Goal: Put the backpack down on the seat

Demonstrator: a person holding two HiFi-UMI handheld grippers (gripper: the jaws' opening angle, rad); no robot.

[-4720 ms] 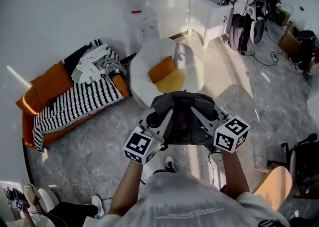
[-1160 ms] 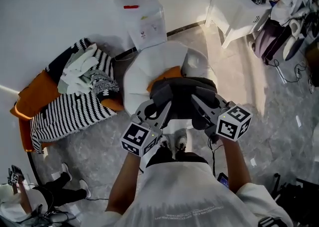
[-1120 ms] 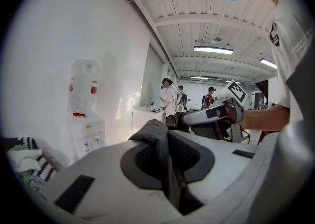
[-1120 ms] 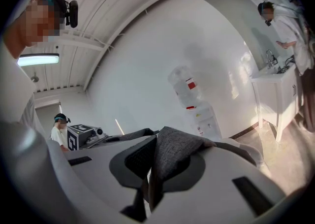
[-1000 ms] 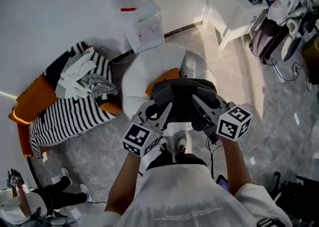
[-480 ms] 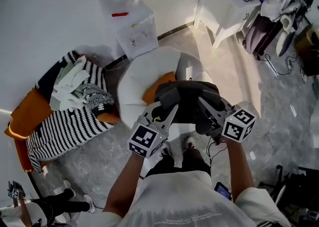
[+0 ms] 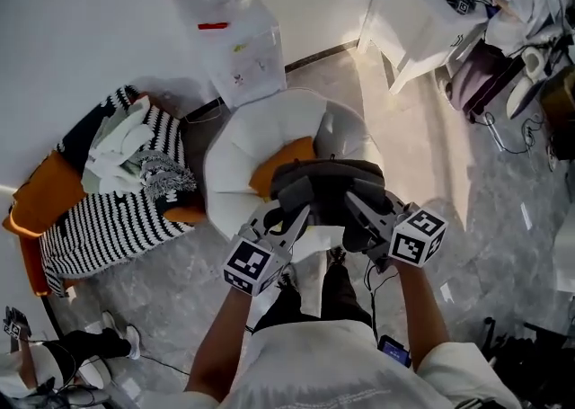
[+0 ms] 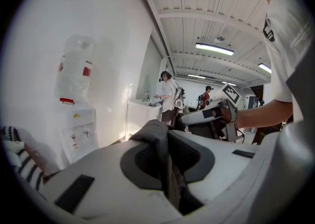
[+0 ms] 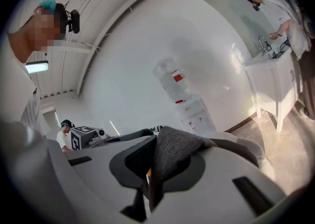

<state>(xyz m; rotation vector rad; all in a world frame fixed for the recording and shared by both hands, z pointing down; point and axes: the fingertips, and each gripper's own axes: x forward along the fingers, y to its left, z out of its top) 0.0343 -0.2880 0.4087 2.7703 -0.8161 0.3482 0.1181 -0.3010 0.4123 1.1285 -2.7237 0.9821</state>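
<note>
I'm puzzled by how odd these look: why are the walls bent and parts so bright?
Head view: a wide lens bends the room, and sunlight glares on the floor. Left gripper view: round picture with black corners, ceiling lamp blown out. Right gripper view: wall bowed.

Head view: taken from above, faced steeply down, near over the dark grey fabric backpack (image 7: 328, 184) and the white round padded seat (image 7: 243, 142).
Left and right gripper views: mounted close behind the jaws, faced nearly level along them.
Shared by all three: backpack fabric; white water dispenser (image 7: 241, 52).
</note>
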